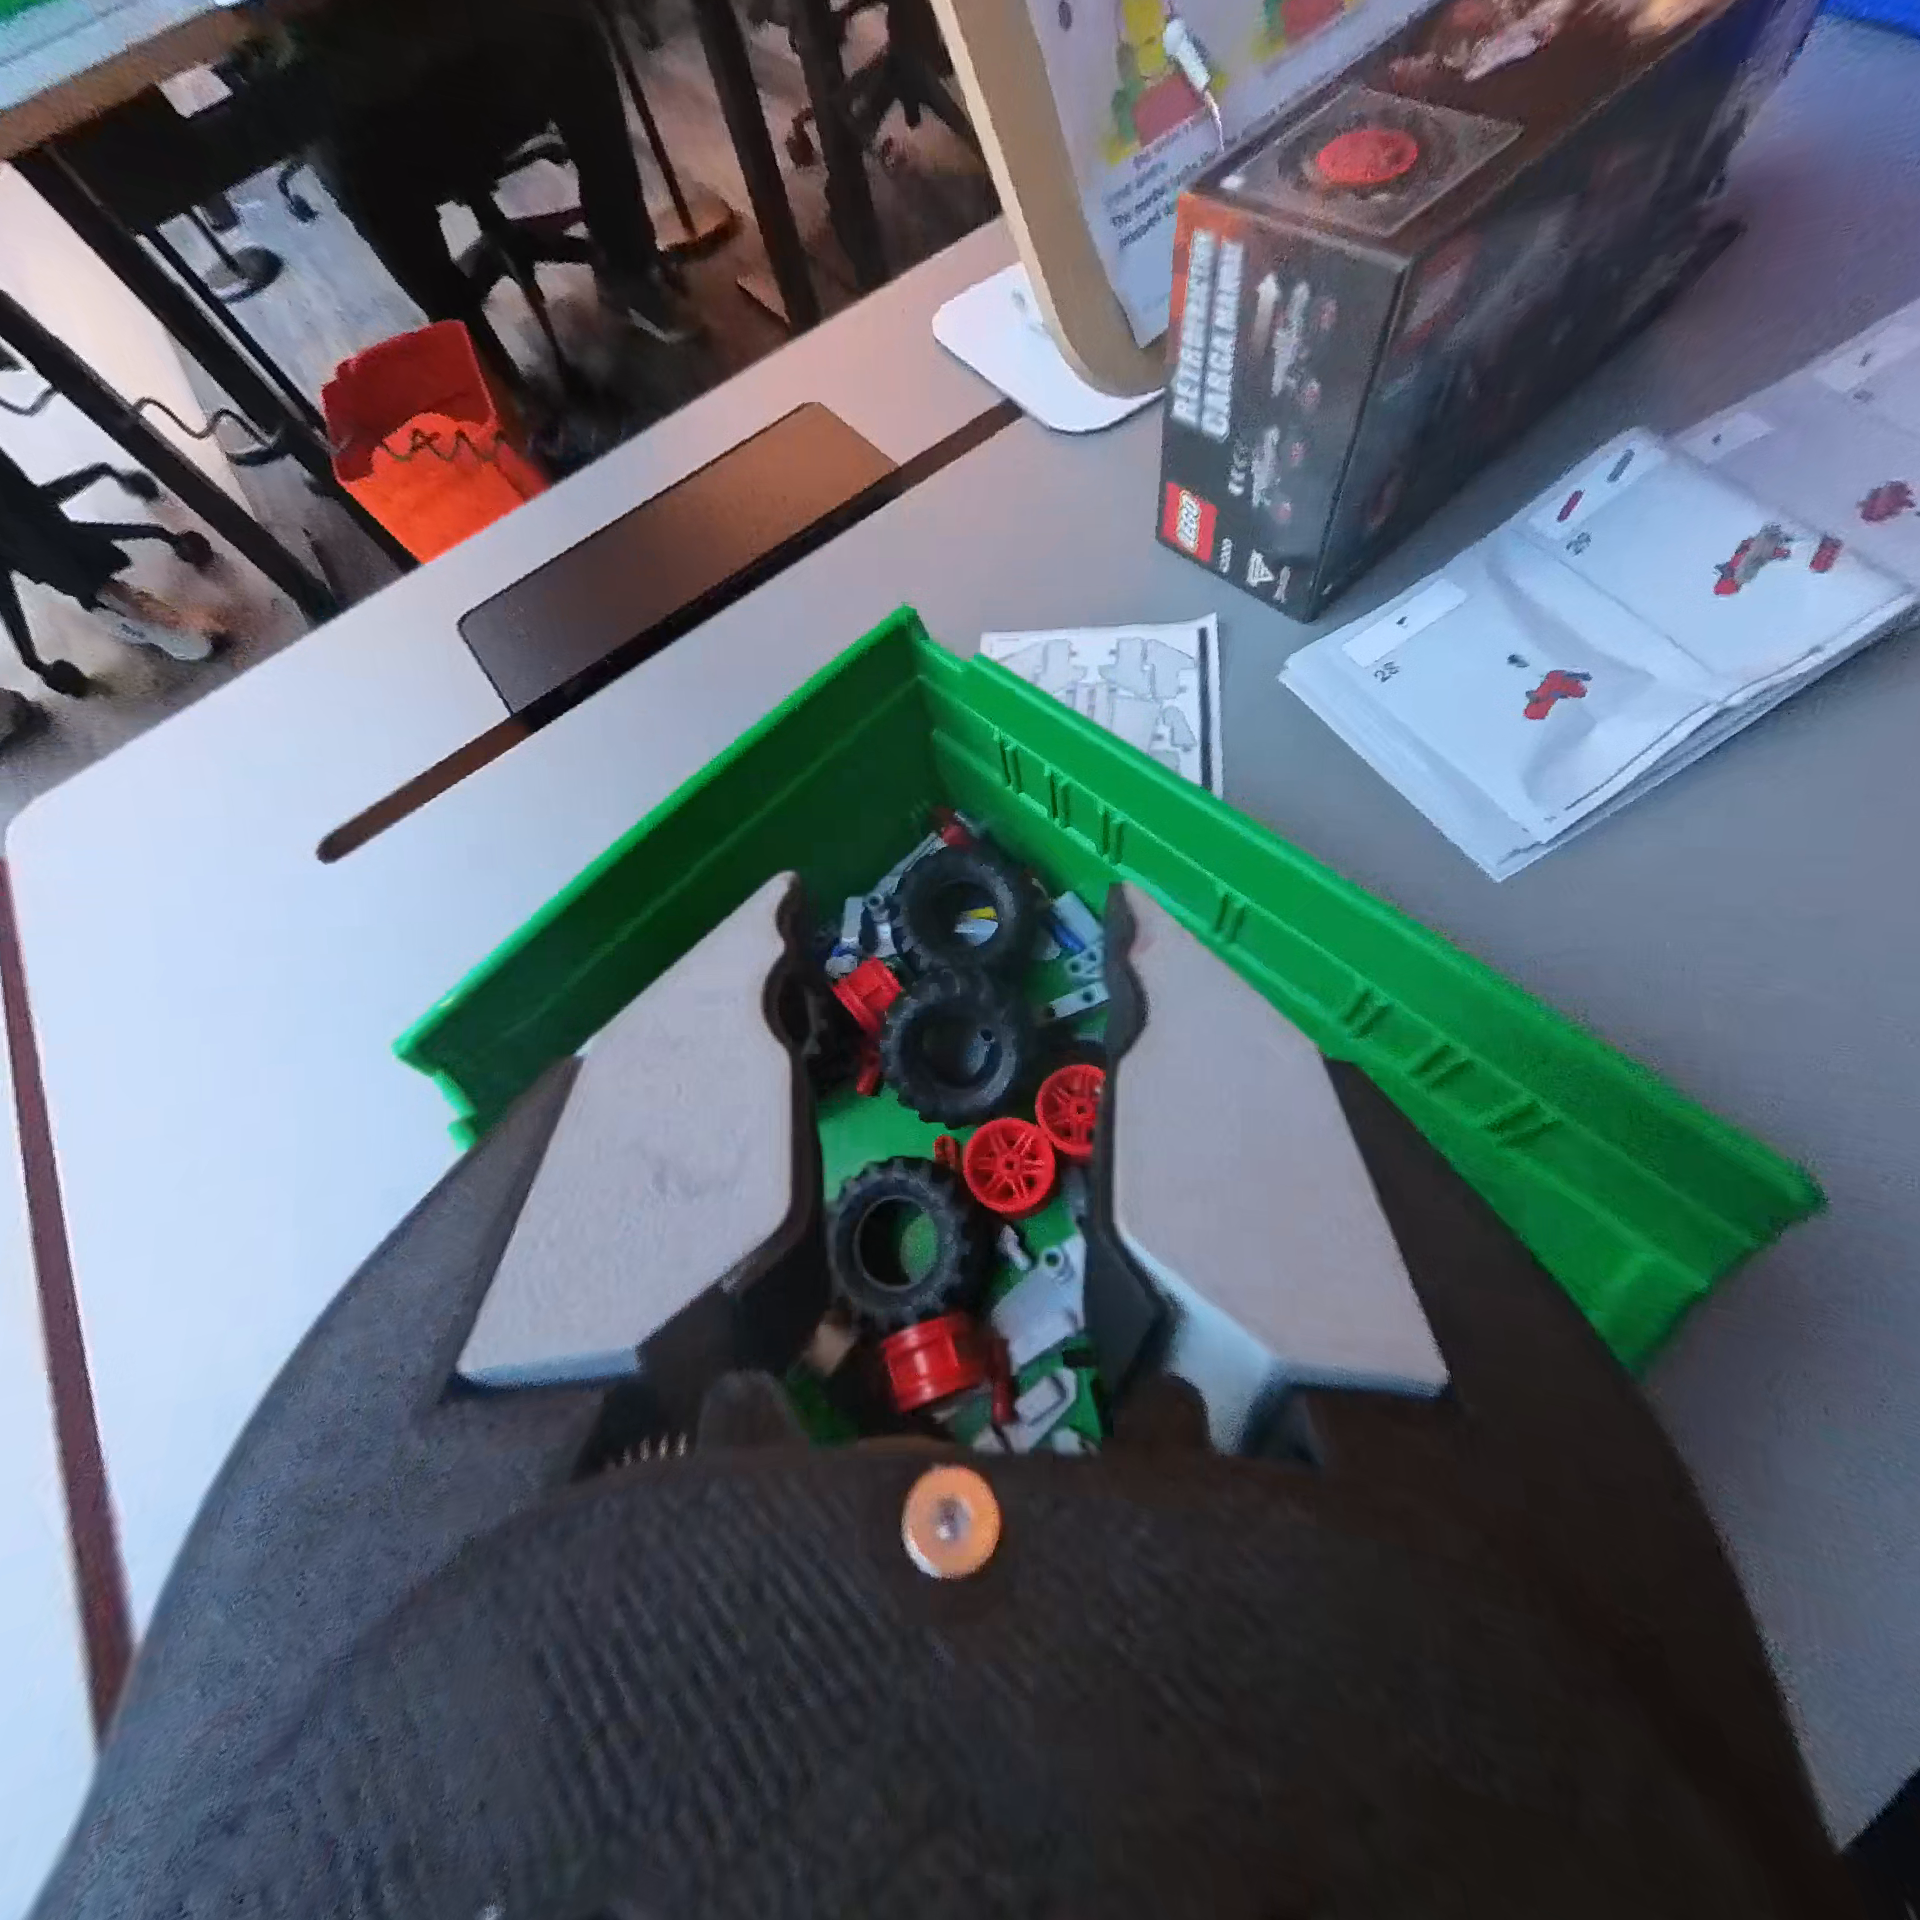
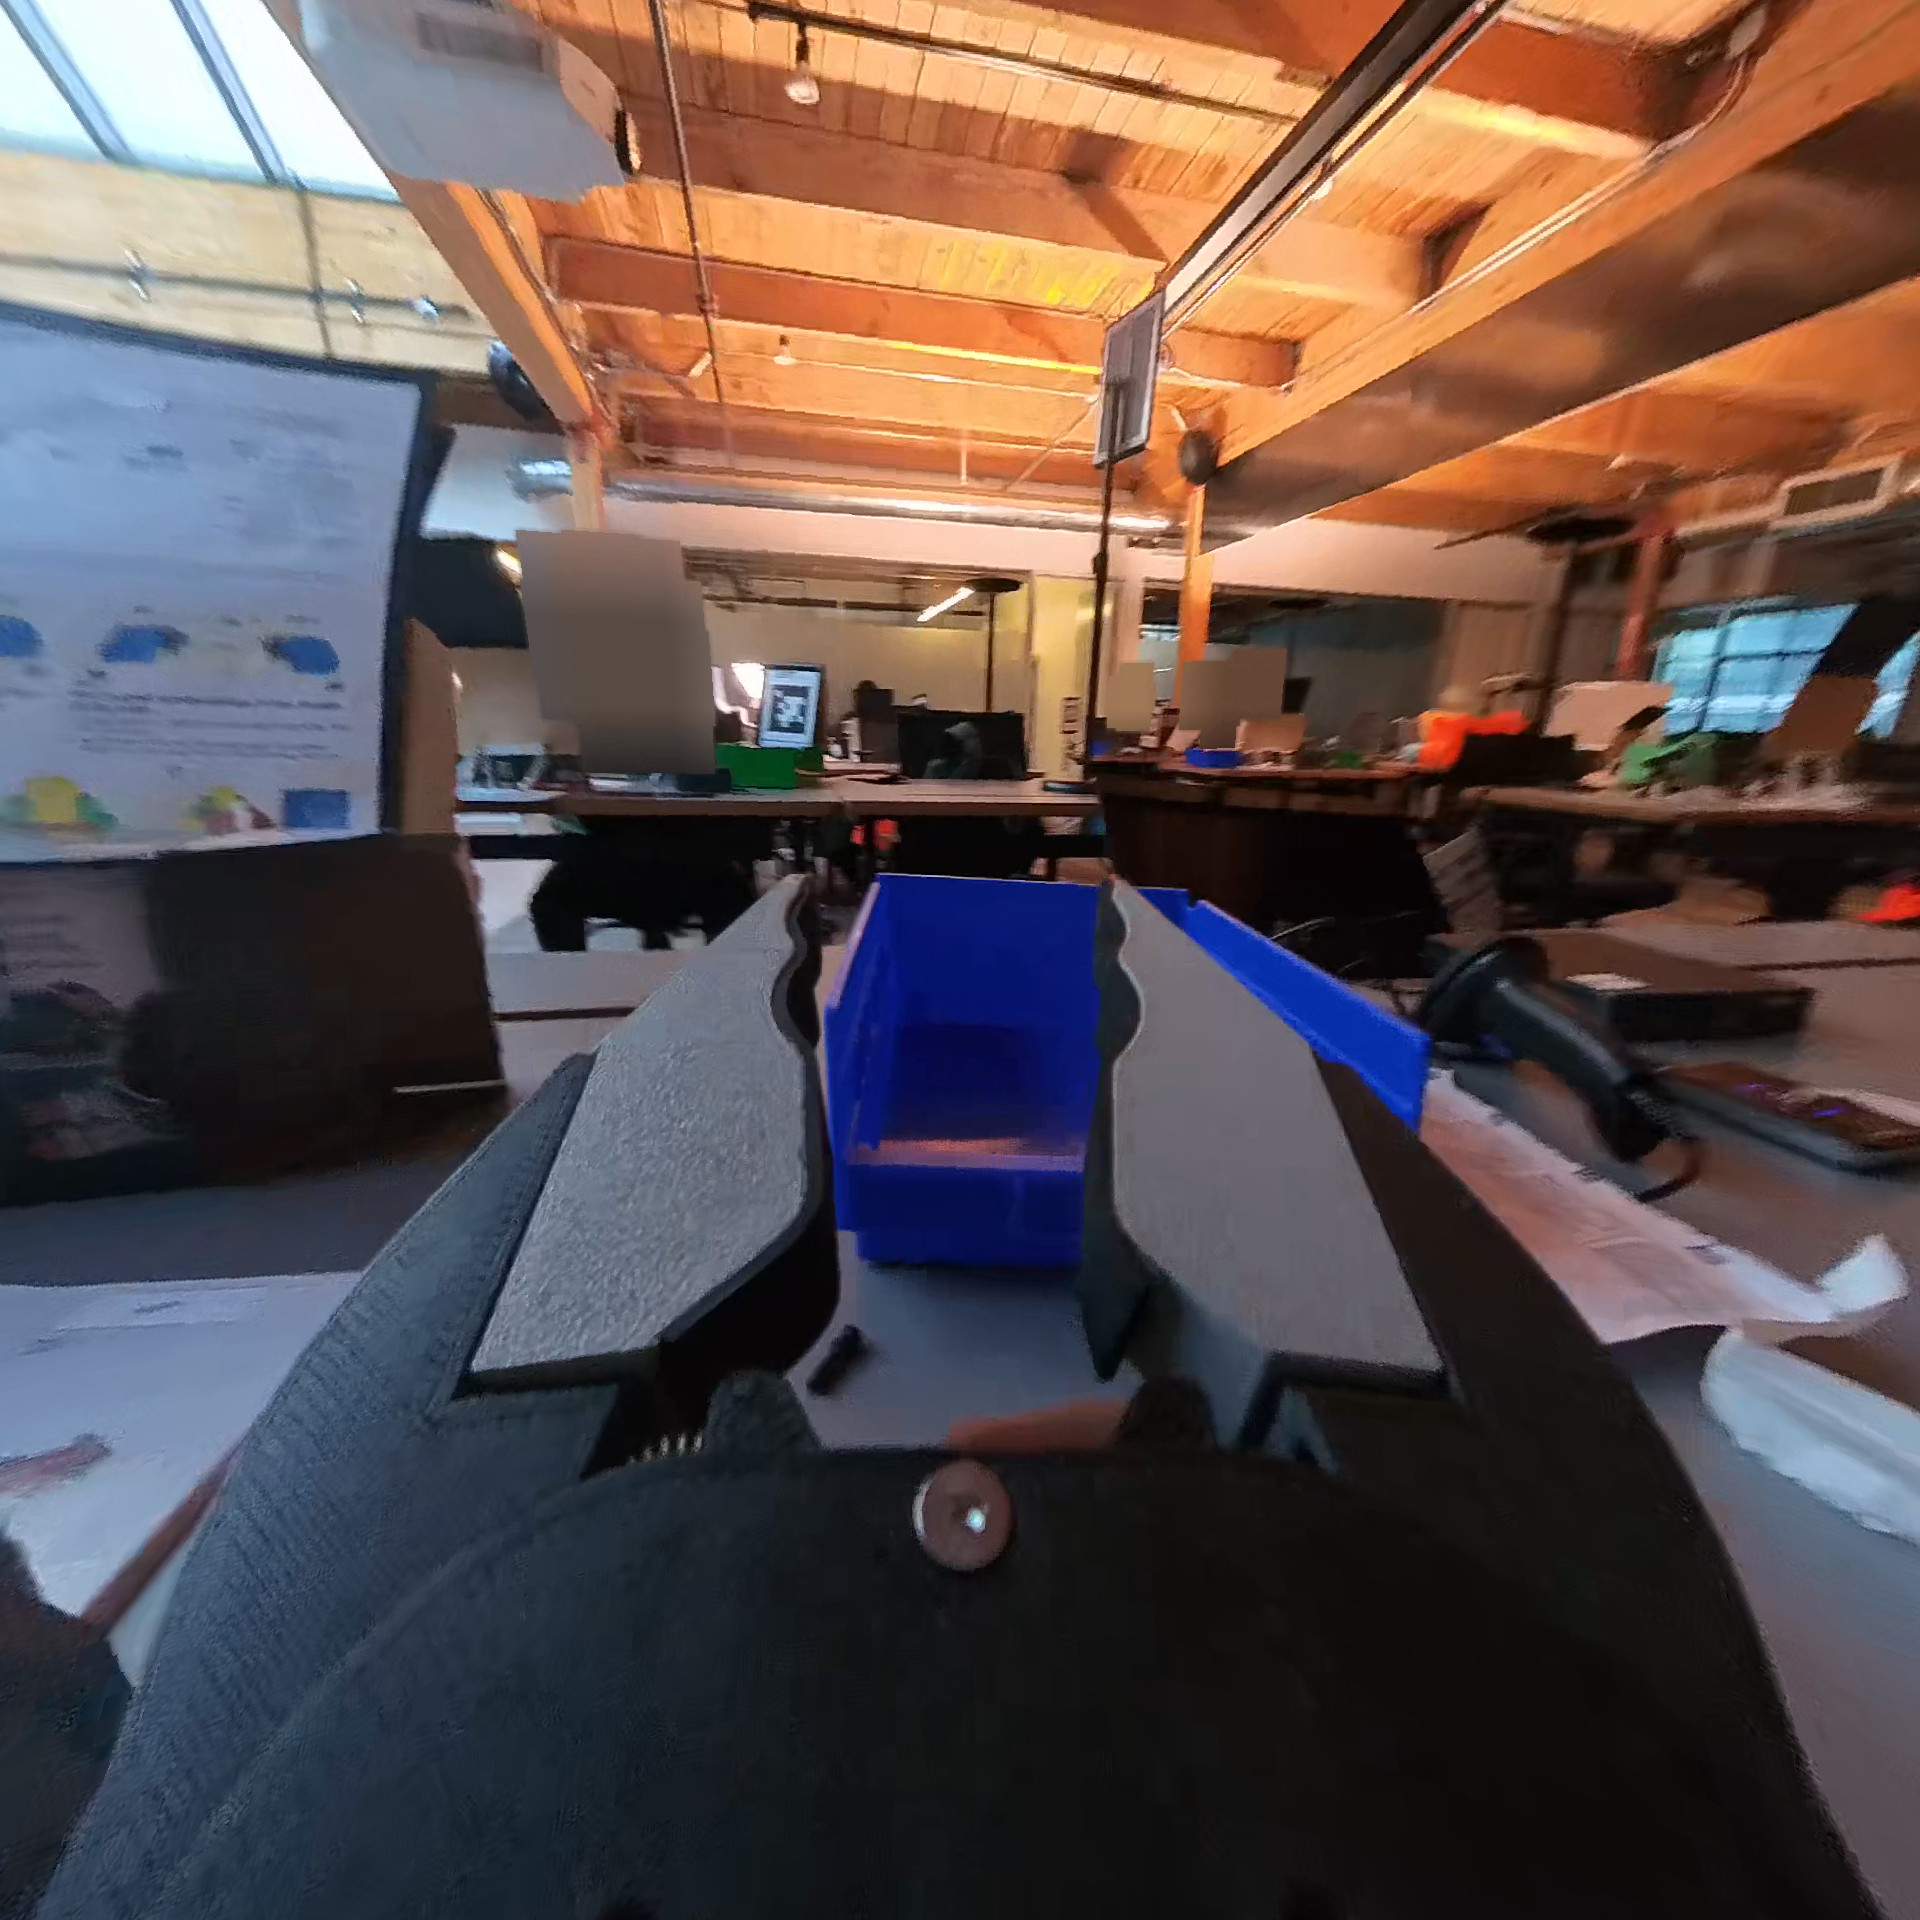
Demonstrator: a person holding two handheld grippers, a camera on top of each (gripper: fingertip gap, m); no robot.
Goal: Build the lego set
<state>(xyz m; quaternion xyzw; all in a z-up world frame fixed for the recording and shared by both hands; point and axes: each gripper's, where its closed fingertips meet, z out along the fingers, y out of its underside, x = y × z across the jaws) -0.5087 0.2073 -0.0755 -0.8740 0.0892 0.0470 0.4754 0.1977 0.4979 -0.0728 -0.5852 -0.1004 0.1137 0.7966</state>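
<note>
In the left wrist view a green bin (image 1: 1299, 966) holds loose lego parts: three black tyres (image 1: 961, 1044), red wheel hubs (image 1: 1008, 1162) and small grey pieces (image 1: 1044, 1314). My left gripper (image 1: 951, 935) hangs open above the bin, its fingers spread on either side of the parts, holding nothing. In the right wrist view my right gripper (image 2: 956, 925) is open and empty, pointing level at a blue bin (image 2: 966, 1049) on the table. A small black pin (image 2: 834, 1358) lies on the table between its fingers.
A dark lego box (image 1: 1340, 353) and an open instruction booklet (image 1: 1621, 644) lie right of the green bin, with a folded sheet (image 1: 1127, 691) between. A monitor stand (image 1: 1039, 343) sits behind. A barcode scanner (image 2: 1538, 1039) and papers (image 2: 1621, 1257) lie right of the blue bin. Across from one pair of fingers to the other is roughly 75 centimetres.
</note>
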